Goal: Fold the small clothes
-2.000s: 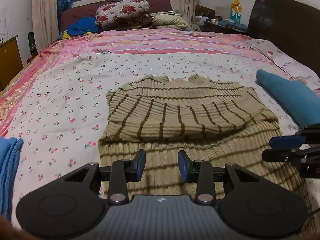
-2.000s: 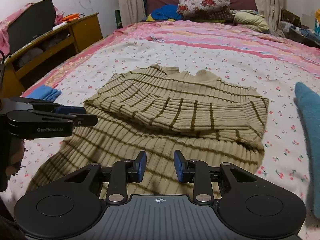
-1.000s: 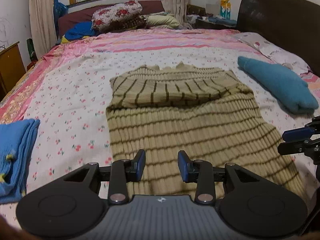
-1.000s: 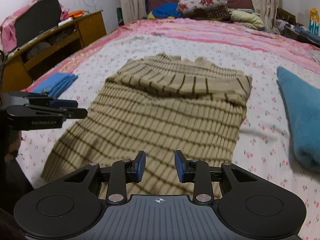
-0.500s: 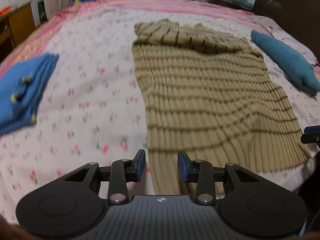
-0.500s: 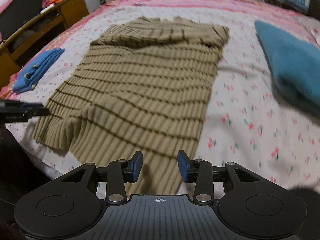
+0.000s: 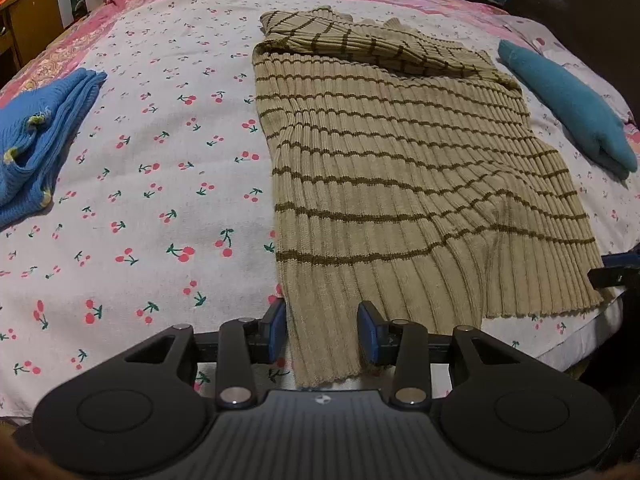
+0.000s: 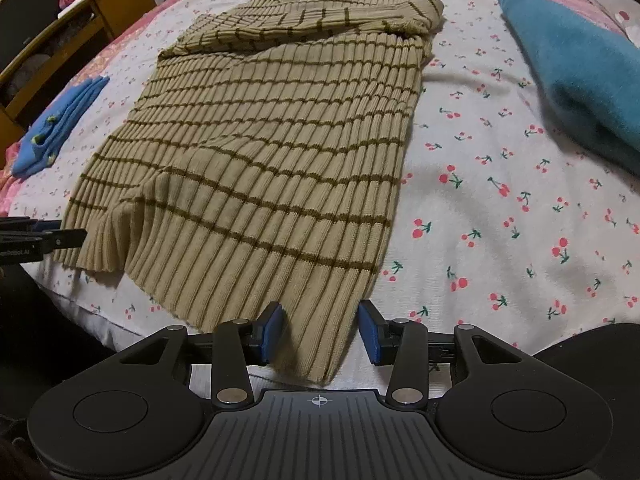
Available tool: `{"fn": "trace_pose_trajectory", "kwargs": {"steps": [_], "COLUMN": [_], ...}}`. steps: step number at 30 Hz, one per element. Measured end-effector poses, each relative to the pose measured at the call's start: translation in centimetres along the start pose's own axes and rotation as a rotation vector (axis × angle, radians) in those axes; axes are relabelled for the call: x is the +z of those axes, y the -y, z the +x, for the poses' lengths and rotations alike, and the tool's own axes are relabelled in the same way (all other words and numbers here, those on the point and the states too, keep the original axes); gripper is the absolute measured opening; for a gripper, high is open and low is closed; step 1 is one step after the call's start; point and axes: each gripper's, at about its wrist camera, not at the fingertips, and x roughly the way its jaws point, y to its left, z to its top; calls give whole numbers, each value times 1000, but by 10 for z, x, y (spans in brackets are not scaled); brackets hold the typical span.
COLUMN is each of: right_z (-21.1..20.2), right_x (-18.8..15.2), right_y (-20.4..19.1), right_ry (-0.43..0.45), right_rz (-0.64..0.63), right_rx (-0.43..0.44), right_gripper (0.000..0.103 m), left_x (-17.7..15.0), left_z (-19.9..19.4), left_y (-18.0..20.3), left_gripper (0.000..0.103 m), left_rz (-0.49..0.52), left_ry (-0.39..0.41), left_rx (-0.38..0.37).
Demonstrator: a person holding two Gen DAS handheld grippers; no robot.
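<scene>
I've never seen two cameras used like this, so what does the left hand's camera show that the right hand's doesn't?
Only the left wrist view shows the sweater's left bottom corner between the left gripper pads, and the dark headboard.

Only the right wrist view shows the right bottom corner between the right gripper, whose jaws are opening, and the wooden desk.

Both show the striped sweater, the folded blue cloth, the teal garment and the cherry-print sheet.

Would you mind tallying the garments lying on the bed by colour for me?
Beige striped: 1, the sweater
Bright blue: 1, the folded knit
Teal: 1, the folded piece
Total: 3
</scene>
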Motion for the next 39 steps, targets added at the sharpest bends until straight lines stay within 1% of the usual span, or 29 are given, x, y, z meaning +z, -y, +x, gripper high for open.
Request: {"fn": "trace_pose_trajectory", "kwargs": {"steps": [1,4,5,6,7,8,9,10,12,14,17,21,26,29,34,39], "right_z": [0,0,0,0,1,1,2,2,2,-3,-17,-35,-51,-55,-52,-40], "right_x": [0,-1,-1,-1,-1,0,0,1,1,2,5,19,41,58,94,134], "right_y": [0,1,1,1,1,1,0,0,1,5,14,26,39,49,65,85], "right_ry": [-1,0,1,1,1,1,2,4,14,42,107,204,308,349,417,479], "right_rz": [6,26,33,41,45,48,54,61,85,122,187,258,322,357,404,461], "right_rx": [9,30,38,48,57,64,74,82,105,139,205,257,302,330,356,367], "right_gripper": [43,37,32,27,24,19,16,15,10,9,9,9,9,9,9,8], "left_x": [-1,-2,-2,-2,-1,0,1,1,2,4,13,35,65,84,123,169], "left_z": [-1,-5,-5,-4,-4,-3,-1,-1,-2,-7,-18,-31,-38,-38,-35,-23], "left_y": [0,-4,-5,-6,-6,-6,-5,-4,-3,-5,-13,-17,-19,-20,-26,-31], "left_gripper": [44,43,40,38,33,27,24,18,16,15,15,14,14,14,14,14], "left_rz": [-2,-22,-29,-39,-45,-53,-57,-56,-61,-82,-150,-210,-246,-265,-285,-281], "left_ry": [1,5,7,8,6,1,-3,-7,-2,14,53,131,219,254,309,359], "left_rx": [3,11,11,10,4,-6,-14,-22,-41,-76,-144,-212,-269,-285,-289,-270]}}
